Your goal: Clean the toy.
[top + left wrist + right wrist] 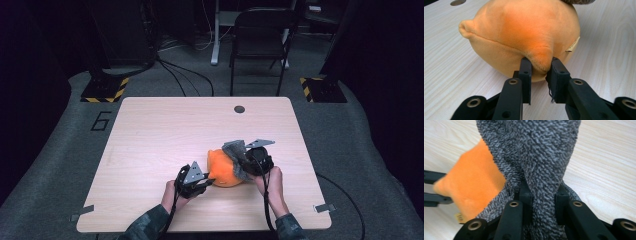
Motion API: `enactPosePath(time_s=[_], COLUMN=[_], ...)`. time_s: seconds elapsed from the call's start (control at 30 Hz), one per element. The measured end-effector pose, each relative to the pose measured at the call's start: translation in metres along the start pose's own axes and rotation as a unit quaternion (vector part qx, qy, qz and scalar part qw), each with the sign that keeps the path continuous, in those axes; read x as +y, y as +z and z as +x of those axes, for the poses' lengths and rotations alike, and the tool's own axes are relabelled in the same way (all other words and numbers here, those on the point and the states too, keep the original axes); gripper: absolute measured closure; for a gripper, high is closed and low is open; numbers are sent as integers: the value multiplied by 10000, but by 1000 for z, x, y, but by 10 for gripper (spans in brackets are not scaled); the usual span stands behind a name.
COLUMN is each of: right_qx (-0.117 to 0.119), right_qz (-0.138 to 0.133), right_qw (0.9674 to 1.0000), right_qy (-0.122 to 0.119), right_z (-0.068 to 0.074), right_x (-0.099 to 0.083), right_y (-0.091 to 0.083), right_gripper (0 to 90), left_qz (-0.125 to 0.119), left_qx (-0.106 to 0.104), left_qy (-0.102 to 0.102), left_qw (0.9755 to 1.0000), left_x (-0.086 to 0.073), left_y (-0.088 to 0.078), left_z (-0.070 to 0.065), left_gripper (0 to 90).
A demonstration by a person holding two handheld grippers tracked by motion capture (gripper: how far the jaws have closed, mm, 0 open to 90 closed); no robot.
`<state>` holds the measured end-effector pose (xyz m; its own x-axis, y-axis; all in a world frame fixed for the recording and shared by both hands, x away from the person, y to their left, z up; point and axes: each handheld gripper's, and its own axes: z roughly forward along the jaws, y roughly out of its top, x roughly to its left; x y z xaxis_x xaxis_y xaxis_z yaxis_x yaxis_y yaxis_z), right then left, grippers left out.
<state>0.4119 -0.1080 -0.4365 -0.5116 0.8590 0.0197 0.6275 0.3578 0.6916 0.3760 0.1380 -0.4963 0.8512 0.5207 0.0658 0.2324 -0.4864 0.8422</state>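
A: Where's the round orange plush toy [224, 169]?
B: Mid-table, well inside every edge. Your left gripper [539, 70] pinches its fuzzy corner; your right gripper [541, 192] clamps its grey knitted cloth [534, 152].

Orange plush toy [223, 169] under grey cloth [237, 154]

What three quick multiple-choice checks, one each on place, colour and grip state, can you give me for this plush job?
1. Where does the orange plush lie?
A. on the table's near half
B. by the round hole at the far edge
C. on the floor

2. What colour is the knitted cloth?
A. red
B. grey
C. white

3. What is the left gripper doing?
A. hanging open
B. pinching a fold of plush
C. holding a cable

Key: 1 A, it lies between both hands; 2 B, speckled grey yarn; 3 B, orange fabric is squeezed between its jaws.
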Motion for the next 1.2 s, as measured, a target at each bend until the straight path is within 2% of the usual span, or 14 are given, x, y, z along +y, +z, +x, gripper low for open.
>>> enactPosePath(time_s=[0.1,0.17,0.2,0.23,0.27,0.4,0.53,0.57,0.67,0.73,0.77,0.93,1.1,1.2], right_qx=[-31,-34,-31,-33,-26,19,15,19,28,57,67,98,80,77], right_qz=[-7,-5,21,16,11,39,30,41,43,48,44,62,61,50], right_qw=[10000,10000,10000,10000,10000,10000,10000,10000,10000,9999,9999,9999,9999,9999], right_qy=[-36,-20,-27,-33,-27,32,40,40,66,79,72,103,103,101], right_z=[-1,-2,-2,-2,-3,-5,-6,-6,-6,-7,-7,-8,-8,-9], right_x=[-1,-1,-1,-1,0,0,0,0,0,0,0,0,0,0], right_y=[4,6,6,7,7,9,10,10,11,11,11,12,12,13], right_gripper=[760,761,761,761,761,761,761,761,761,761,761,761,761,761], left_qz=[-42,-22,-42,-31,-38,-23,-56,-22,22,92,97,138,126,59], left_qx=[-5,21,42,190,222,173,251,295,352,362,412,468,525,533], left_qy=[13,83,172,304,452,705,1008,1119,1258,1409,1367,1525,1601,1590], left_qw=[10000,10000,9998,9994,9987,9974,9946,9933,9914,9893,9897,9871,9856,9858], left_x=[0,-1,-1,-2,-3,-8,-11,-11,-11,-12,-12,-13,-14,-15], left_y=[1,1,2,3,3,7,12,13,19,23,24,30,33,34], left_z=[2,3,2,2,2,6,8,8,7,8,7,7,7,8], left_gripper=[603,469,409,361,279,153,143,140,126,122,122,139,162,235])
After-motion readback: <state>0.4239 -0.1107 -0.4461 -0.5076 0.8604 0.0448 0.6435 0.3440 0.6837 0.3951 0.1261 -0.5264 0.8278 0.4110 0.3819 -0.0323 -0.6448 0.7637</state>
